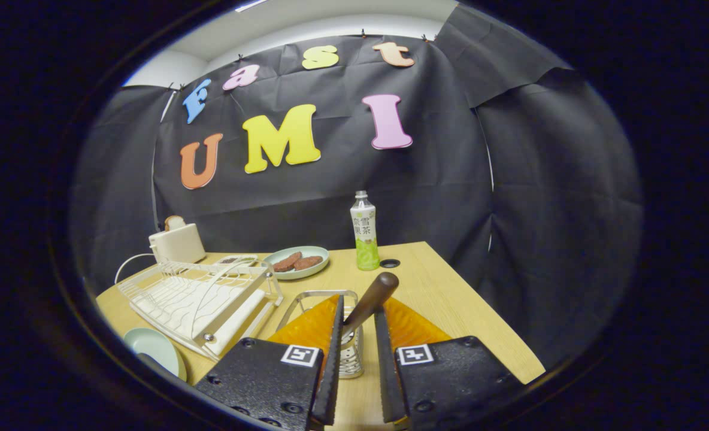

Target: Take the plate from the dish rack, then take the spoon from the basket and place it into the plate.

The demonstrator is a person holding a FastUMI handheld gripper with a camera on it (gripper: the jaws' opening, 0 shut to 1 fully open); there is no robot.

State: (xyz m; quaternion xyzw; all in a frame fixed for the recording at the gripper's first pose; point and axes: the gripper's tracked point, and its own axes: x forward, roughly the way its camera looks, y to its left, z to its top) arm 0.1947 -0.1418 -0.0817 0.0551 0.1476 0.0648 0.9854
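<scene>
Leftmost, a pale green plate lies flat on the wooden table, just in front of the white wire dish rack and apart from it. Behind the rack stands a white toaster with a slice of bread in its slot, its cord trailing off to the side. Further along, a second pale green plate holds two brown patties. Just ahead of the gripper sits a perforated metal basket with a wire frame, and a spoon stands in it, its dark wooden handle leaning up and away between the fingers. The fingers are set narrowly apart on either side of the handle; whether both press on it cannot be told. Beyond the basket, a green-labelled drink bottle stands upright near a round hole in the tabletop.
</scene>
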